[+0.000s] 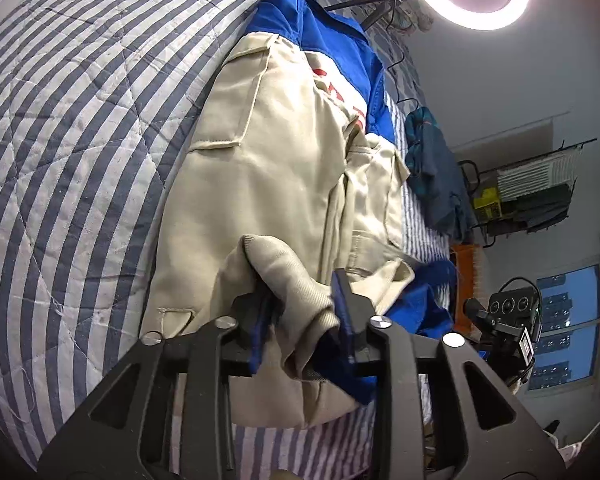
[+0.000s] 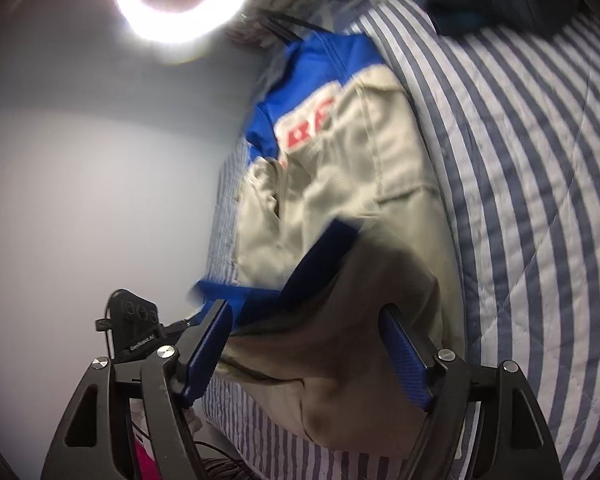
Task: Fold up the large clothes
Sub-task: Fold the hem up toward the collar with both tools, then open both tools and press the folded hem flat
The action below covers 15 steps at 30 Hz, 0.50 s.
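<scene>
On the blue-and-white striped quilt [image 1: 72, 152] lies a beige and blue jacket [image 1: 260, 184], its blue collar end far from the cameras and its near hem bunched up toward them. The left gripper [image 1: 300, 312] has its jaws pinched tight on a rolled fold of that beige hem. In the right wrist view, the right gripper [image 2: 308, 344] stands with jaws spread wide, the jacket's near edge [image 2: 340, 320] draped loosely between its blue pads without being clamped.

Beige and blue jacket [image 1: 268, 168] with red lettering, flap pockets, lying flat, near hem bunched and lifted
</scene>
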Tool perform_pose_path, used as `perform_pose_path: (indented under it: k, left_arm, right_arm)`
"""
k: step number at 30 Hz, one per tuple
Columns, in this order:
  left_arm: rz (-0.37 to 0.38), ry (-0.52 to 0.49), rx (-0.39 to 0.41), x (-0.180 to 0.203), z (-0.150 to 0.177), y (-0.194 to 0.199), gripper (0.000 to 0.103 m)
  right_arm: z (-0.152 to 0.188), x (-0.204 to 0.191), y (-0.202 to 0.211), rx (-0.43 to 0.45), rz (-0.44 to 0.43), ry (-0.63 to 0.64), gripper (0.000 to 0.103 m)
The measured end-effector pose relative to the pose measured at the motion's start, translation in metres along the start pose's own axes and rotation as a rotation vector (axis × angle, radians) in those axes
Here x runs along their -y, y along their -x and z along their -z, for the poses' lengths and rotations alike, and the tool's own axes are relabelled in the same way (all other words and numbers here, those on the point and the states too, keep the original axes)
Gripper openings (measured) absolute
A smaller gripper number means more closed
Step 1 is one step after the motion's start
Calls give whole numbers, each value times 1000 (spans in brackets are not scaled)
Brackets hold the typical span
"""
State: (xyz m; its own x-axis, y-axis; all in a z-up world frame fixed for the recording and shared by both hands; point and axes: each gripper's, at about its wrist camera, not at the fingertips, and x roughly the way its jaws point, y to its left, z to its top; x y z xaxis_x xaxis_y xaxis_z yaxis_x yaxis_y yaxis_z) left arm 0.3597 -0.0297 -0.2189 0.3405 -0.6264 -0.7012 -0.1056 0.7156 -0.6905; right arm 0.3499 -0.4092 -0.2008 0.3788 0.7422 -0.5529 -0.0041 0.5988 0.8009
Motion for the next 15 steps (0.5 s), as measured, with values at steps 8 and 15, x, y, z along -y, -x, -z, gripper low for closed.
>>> perform_pose_path:
  k: [8, 15]
  left_arm:
    - [29, -31, 104, 8, -11, 36, 61]
    - [11, -120, 165, 1, -15, 65, 61]
  right_arm:
    - [9, -17, 38, 59, 55, 190, 74]
    - [45, -47, 13, -75, 126, 443, 53]
